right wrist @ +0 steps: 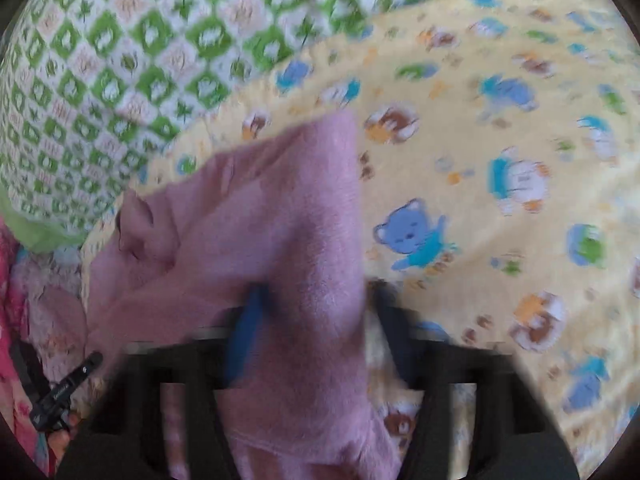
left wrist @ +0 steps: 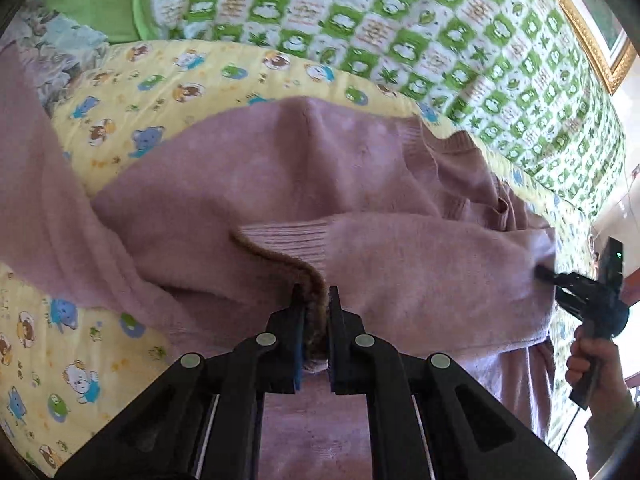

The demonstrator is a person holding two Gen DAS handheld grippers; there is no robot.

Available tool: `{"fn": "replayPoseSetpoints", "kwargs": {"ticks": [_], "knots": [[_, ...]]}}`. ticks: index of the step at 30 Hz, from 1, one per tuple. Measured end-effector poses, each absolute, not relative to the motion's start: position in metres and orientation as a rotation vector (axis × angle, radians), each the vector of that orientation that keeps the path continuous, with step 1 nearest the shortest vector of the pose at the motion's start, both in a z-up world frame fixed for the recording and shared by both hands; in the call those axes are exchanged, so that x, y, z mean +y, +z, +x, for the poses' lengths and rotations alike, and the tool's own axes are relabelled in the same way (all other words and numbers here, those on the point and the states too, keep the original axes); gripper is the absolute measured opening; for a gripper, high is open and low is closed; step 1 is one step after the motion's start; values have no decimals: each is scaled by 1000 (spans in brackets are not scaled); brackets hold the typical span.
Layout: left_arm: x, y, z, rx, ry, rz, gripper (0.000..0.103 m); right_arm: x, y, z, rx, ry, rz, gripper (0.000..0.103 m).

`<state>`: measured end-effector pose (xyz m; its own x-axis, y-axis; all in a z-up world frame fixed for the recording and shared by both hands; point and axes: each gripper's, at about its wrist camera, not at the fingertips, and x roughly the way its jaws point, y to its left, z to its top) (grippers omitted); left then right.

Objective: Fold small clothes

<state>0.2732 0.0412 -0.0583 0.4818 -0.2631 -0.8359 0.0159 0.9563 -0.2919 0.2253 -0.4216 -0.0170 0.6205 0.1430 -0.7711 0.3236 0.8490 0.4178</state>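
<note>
The pink sweater [left wrist: 320,184] lies on the yellow animal-print blanket [left wrist: 120,92] spread over the bed, with the green patterned quilt [left wrist: 440,20] beyond it; one sleeve is already laid across the body, its ribbed cuff [left wrist: 288,236] near the middle, but the rest is loose and rumpled, so by my reading the fold is only begun and the body folds and squaring-up remain.

The left gripper [left wrist: 316,300] is clenched on a fuzzy brown-edged hem of the sweater, the fabric pinched between its jaws.

The right gripper [right wrist: 312,304] has a thick ridge of the pink knit between its jaws and is closed down on it, though that view is blurred; in the left view its tip meets the sweater's far side, with a hand [left wrist: 592,364] on its handle.
</note>
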Motion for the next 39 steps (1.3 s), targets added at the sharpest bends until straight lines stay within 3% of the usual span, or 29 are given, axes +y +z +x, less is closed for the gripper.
{"fn": "replayPoseSetpoints", "kwargs": {"ticks": [5,11,15,19,22,26,27,32,37,38,39], "knots": [[17,-59,277,1040,-236,-239,7,-455,4,219,844,-163,526,9],[-6,-84,288,1050,-215,-102,7,-461,-10,223,882,-183,462,9],[16,-91,277,1095,-182,-113,14,-453,4,211,863,-263,447,33],[38,-85,261,1104,-131,-134,18,-435,25,190,800,-217,466,40],[67,-73,249,1097,-79,-202,31,-412,39,174,761,-162,474,47],[119,-53,252,1079,86,-272,72,-378,44,159,775,-81,476,50],[133,-49,256,1073,142,-279,74,-367,44,158,785,-60,467,50],[203,-38,311,1086,379,-301,78,-328,32,156,840,30,468,51],[241,-63,373,1212,494,-290,78,-308,17,157,899,81,475,51],[244,-69,381,1235,508,-289,76,-306,16,158,904,85,472,51],[248,-76,388,1252,508,-299,58,-306,16,159,906,89,473,51]]}}
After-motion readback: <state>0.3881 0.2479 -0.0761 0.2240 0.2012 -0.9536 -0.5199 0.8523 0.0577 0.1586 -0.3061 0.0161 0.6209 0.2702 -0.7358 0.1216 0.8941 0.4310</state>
